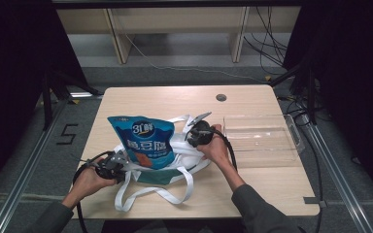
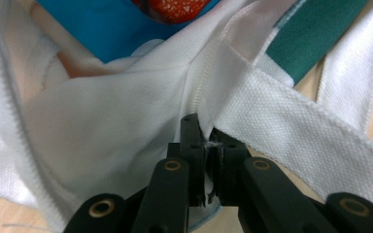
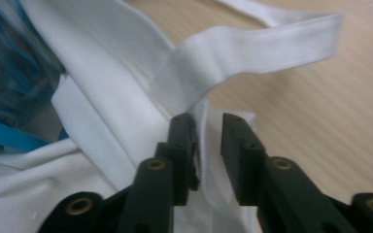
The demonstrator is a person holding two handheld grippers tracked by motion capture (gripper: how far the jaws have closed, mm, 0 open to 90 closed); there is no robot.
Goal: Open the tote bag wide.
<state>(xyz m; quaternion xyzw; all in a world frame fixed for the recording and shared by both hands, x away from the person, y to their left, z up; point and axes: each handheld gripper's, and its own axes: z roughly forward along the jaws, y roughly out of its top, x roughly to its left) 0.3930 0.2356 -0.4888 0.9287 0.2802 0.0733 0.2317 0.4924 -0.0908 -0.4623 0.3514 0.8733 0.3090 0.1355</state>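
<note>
Pinching the tote bag (image 2: 102,126), left hand-held gripper (image 2: 207,145).

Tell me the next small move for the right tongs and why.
Probably close the right tongs on the white fabric bag's rim. Their jaws stand apart with that rim between them, while the left tongs are already shut on the opposite edge. The blue snack pouch sits upright in the bag's mouth, so gripping both sides would likely hold it open.
</note>
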